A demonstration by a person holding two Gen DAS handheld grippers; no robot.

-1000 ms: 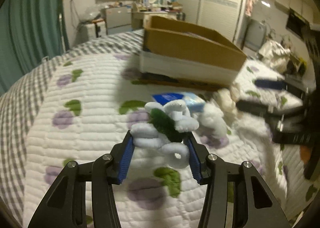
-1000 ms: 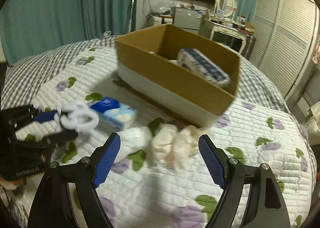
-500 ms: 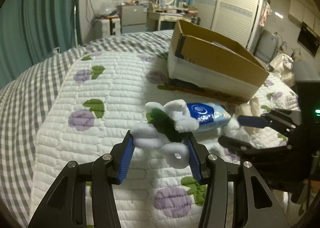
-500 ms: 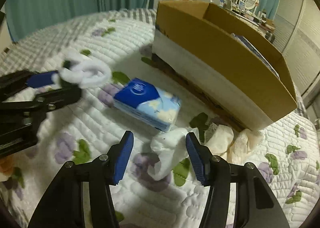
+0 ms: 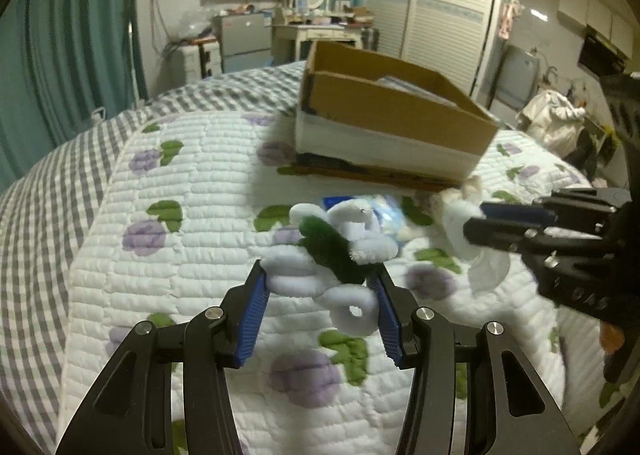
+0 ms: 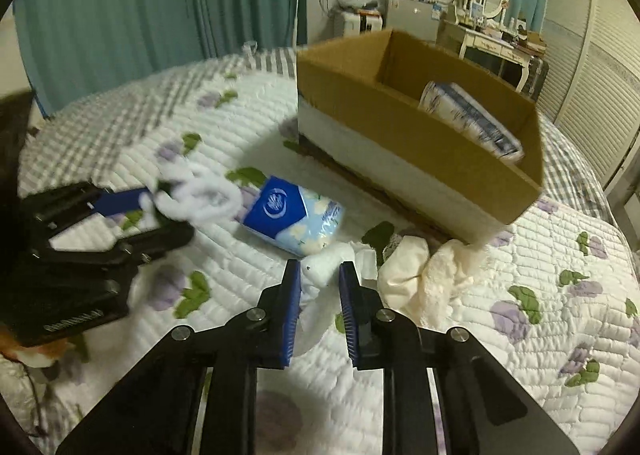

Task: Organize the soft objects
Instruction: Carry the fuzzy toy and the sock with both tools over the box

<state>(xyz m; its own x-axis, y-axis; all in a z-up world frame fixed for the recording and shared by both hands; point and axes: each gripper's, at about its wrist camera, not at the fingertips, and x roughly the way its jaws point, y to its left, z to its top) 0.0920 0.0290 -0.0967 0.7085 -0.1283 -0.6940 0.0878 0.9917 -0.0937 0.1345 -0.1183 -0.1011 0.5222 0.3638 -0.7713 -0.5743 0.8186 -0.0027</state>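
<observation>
My left gripper (image 5: 320,279) is shut on a white and green fuzzy pipe-cleaner toy (image 5: 336,251) and holds it above the quilt; it also shows in the right wrist view (image 6: 192,191). My right gripper (image 6: 320,275) is shut on a white soft cloth (image 6: 324,267), lifted off the bed; it also shows in the left wrist view (image 5: 480,251). A cream cloth (image 6: 420,271) lies just right of it. A blue tissue pack (image 6: 292,215) lies on the quilt. The cardboard box (image 6: 400,127) holds a blue-white pack (image 6: 472,115).
The bed has a white quilt (image 5: 180,183) with purple flowers and a grey checked edge. Teal curtains (image 6: 140,15) hang at the left. A dresser, mirror and TV stand far behind the box. Wardrobe doors are at the right.
My right gripper has closed on the white cloth and lifted it. My left gripper still holds the fuzzy toy and has shifted a little toward the box.
</observation>
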